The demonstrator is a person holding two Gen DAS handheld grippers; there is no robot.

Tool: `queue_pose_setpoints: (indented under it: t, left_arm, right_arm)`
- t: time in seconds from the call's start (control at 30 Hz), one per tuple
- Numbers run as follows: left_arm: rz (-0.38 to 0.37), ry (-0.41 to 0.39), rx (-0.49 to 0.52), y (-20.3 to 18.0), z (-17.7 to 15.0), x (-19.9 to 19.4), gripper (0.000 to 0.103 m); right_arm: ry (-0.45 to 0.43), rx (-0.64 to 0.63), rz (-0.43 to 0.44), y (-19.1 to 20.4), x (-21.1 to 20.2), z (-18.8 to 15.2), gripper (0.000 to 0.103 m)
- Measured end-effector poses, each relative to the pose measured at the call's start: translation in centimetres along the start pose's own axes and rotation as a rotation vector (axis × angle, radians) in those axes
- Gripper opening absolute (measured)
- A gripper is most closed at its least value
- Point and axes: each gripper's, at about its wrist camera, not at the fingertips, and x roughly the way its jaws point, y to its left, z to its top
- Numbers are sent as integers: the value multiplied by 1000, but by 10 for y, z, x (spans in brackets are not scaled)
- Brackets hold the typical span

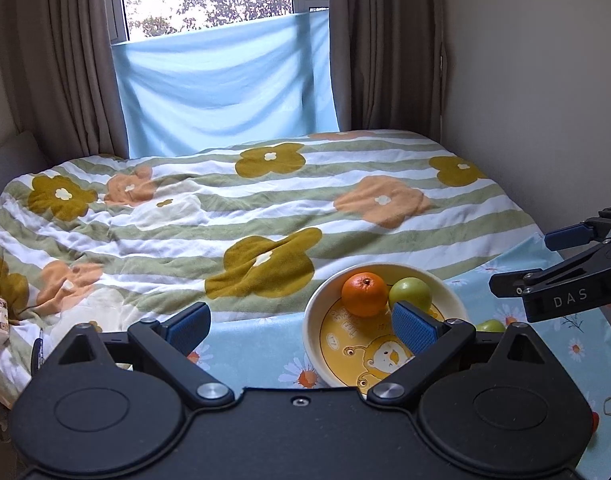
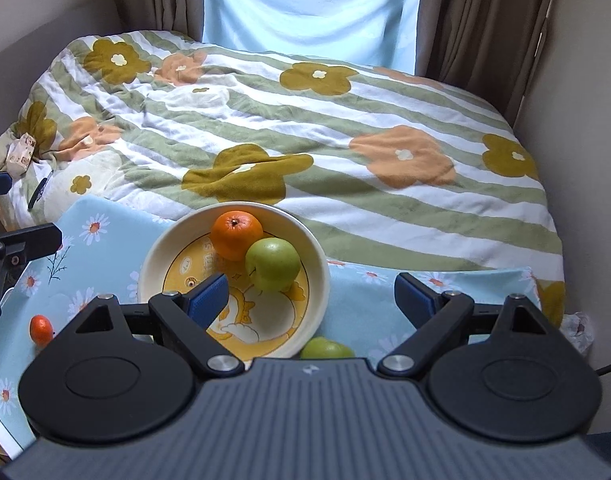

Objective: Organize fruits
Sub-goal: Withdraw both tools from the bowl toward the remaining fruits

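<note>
Right tool [image 2: 311, 300] agape above smooth green apple [image 2: 272, 264]

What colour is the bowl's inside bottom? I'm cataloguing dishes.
Yellow with a cartoon print, on the bowl; clearest in the right wrist view.

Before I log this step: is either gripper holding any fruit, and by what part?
No. The left gripper and right gripper are both open and empty; the orange and apple lie in the bowl.
</note>
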Motion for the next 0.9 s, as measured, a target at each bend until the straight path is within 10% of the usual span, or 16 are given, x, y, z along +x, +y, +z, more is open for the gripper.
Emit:
queue_pose_setpoints:
  t: [0.4, 0.9]
  left_arm:
    - [58, -23, 12, -48, -51, -66, 99]
    - [-123, 65, 196, -71, -116, -48, 99]
  right_arm:
    - [-51, 9, 35, -13, -88, -68, 103]
    - [16, 84, 12, -23, -106, -160, 103]
